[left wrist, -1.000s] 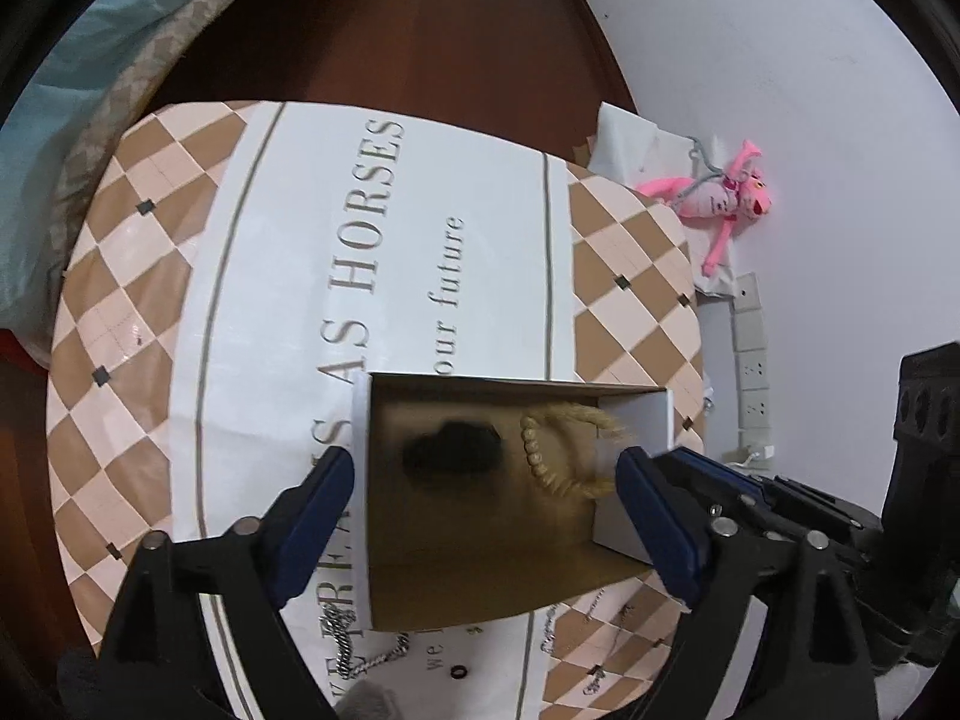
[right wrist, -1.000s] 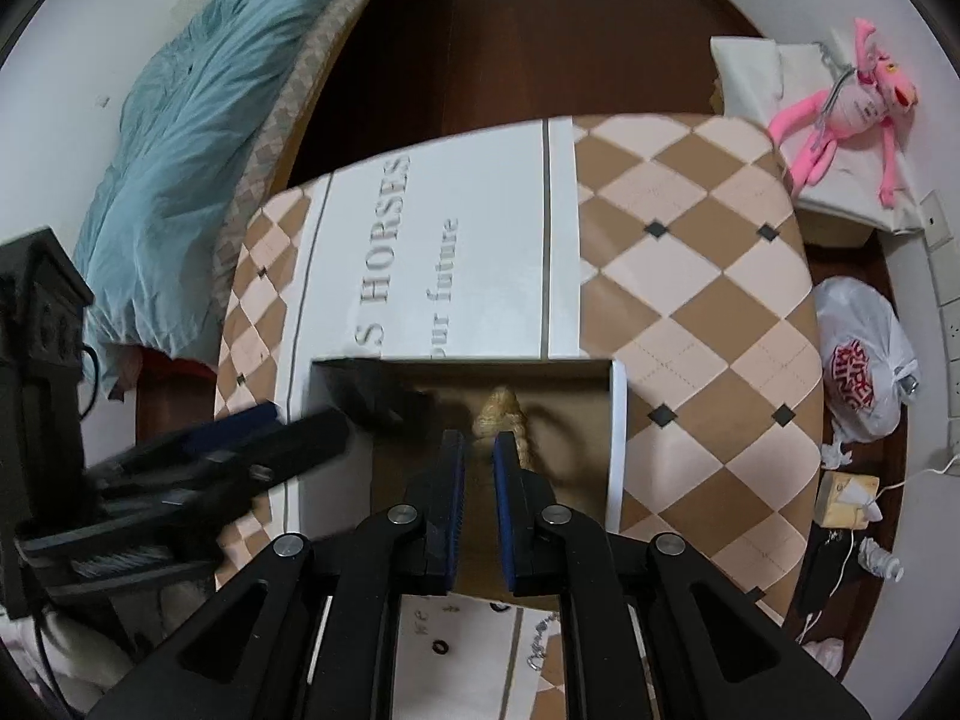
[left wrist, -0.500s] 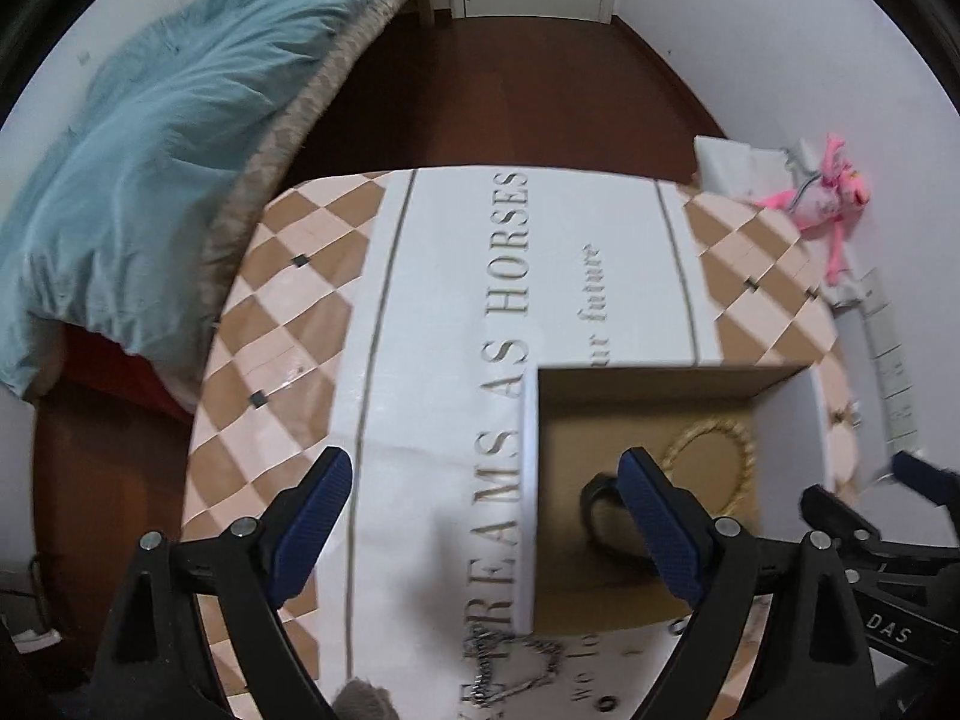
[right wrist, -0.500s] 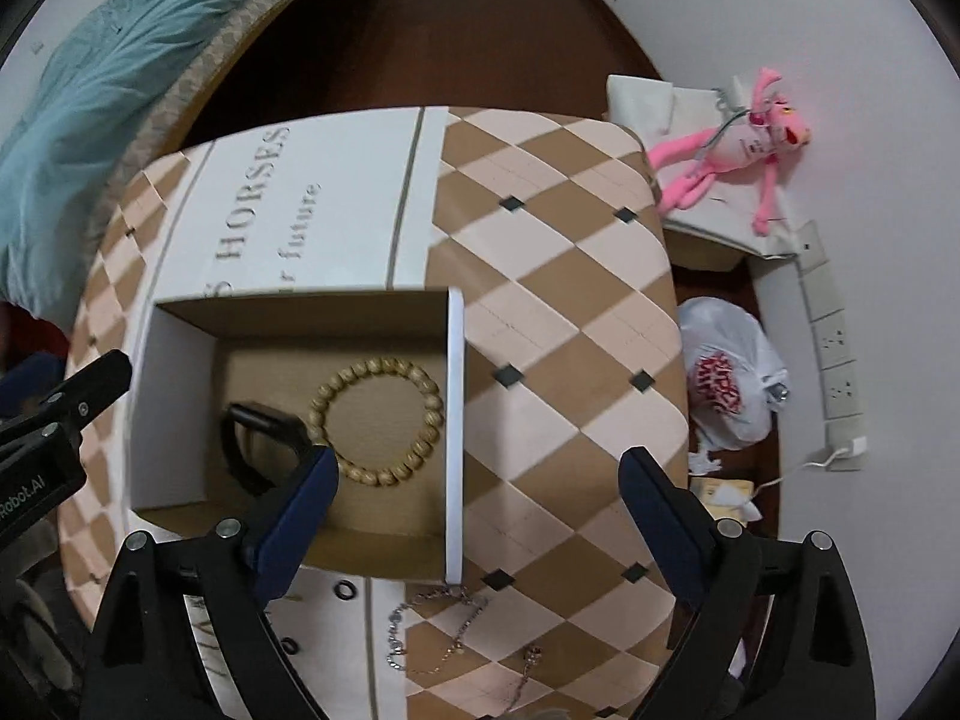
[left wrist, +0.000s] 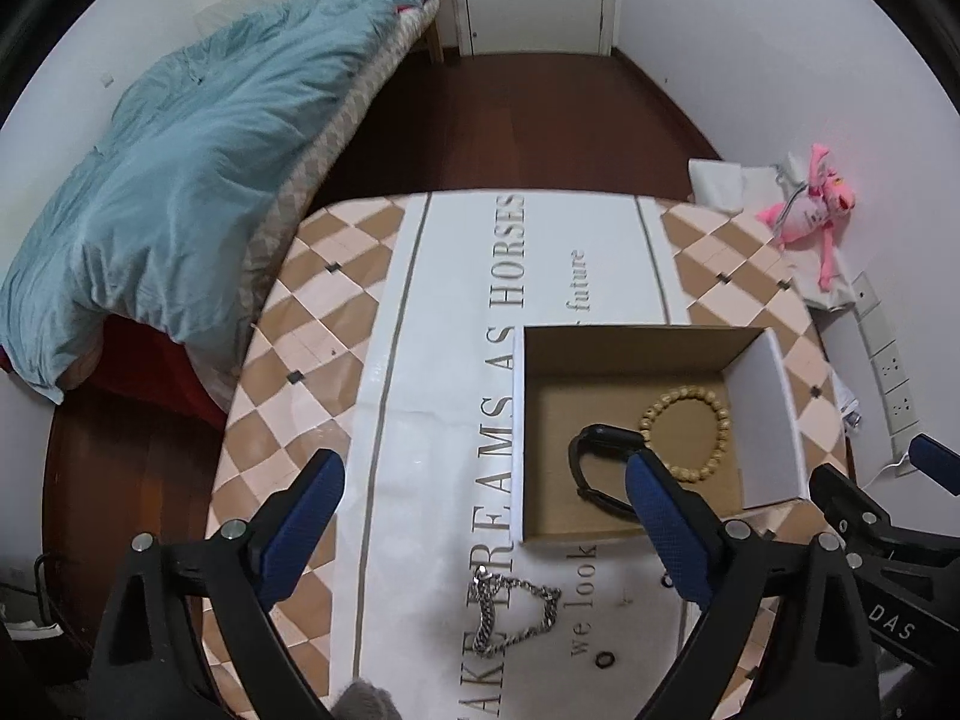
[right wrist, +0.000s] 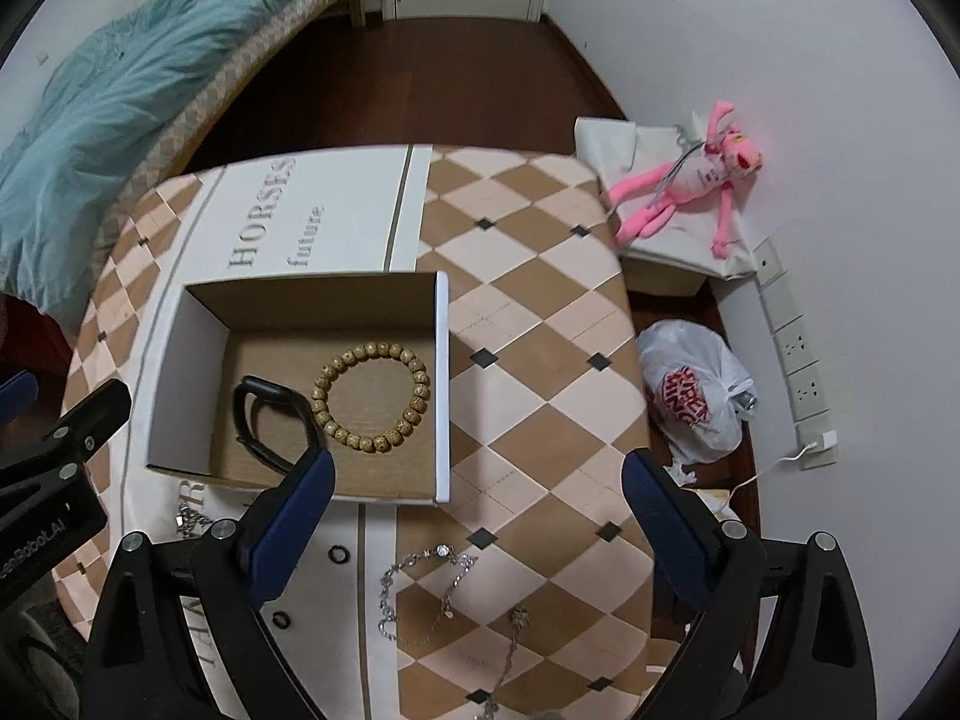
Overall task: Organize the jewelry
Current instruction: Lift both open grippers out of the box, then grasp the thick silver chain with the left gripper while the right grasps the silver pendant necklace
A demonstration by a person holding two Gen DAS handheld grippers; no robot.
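An open cardboard box (right wrist: 180, 372) (left wrist: 519, 420) sits on the table. Inside lie a wooden bead bracelet (right wrist: 372, 399) (left wrist: 687, 435) and a black wristband (right wrist: 264, 420) (left wrist: 591, 462). In front of the box lie a chunky silver chain (left wrist: 516, 612) (right wrist: 189, 519), a thin silver necklace (right wrist: 426, 594) and small black rings (right wrist: 339, 555) (left wrist: 605, 657). My left gripper (left wrist: 483, 516) is open and empty, held above the table left of the box. My right gripper (right wrist: 477, 510) is open and empty, held above the box's right front corner.
The table wears a checked cloth (right wrist: 540, 324) with printed lettering. A bed with a blue duvet (left wrist: 180, 180) stands to the left. A pink plush toy (right wrist: 690, 180), a white plastic bag (right wrist: 696, 396) and wall sockets (right wrist: 798, 348) lie to the right.
My right gripper has opened, leaving the bead bracelet in the box, and pulled up and back. My left gripper has also pulled back from the box and shifted left.
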